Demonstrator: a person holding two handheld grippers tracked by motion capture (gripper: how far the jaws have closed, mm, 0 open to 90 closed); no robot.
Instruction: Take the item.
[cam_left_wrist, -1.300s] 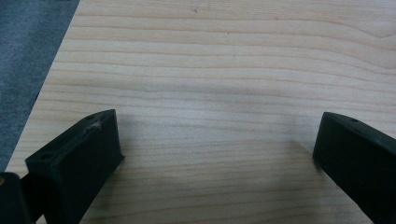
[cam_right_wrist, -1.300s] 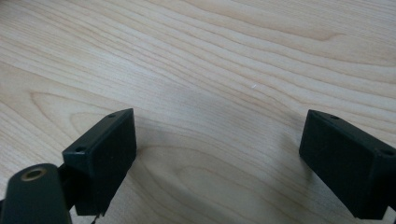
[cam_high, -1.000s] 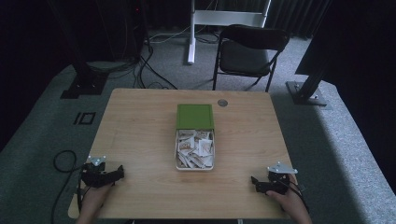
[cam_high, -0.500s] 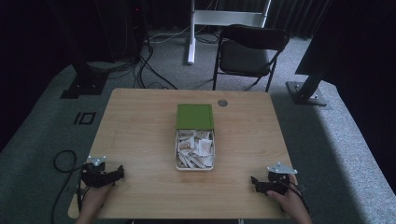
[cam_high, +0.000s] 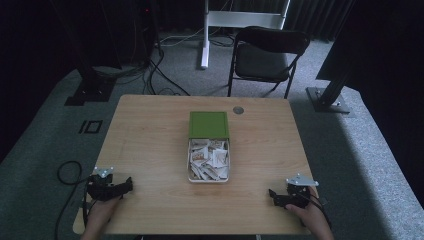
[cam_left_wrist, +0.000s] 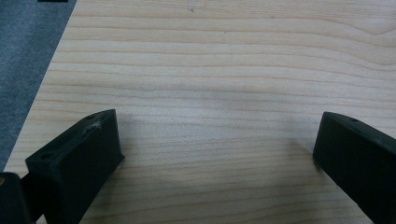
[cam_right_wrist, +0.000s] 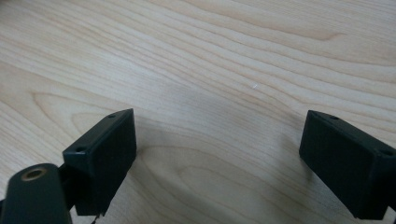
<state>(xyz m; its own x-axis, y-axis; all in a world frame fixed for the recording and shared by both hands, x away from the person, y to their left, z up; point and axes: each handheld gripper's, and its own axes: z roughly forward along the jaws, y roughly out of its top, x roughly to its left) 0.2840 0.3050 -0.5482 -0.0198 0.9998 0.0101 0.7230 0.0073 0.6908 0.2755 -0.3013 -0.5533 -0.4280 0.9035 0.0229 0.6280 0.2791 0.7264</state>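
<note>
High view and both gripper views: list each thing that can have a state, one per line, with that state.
Left hand-held gripper: open, jaws wide apart over bare wood, holding nothing.
Right hand-held gripper: open, jaws wide apart, holding nothing.
White tin: open, full of small packets.
Green lid: off, lying flat against the tin's far end.
Folding chair: unfolded, unoccupied, beyond the table.

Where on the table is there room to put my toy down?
Lots of bare wood lies on the table left of the green lid and the open box of packets, and just as much on their right. The near strip between the left gripper and right gripper is free too. Only the middle is crowded.
</note>
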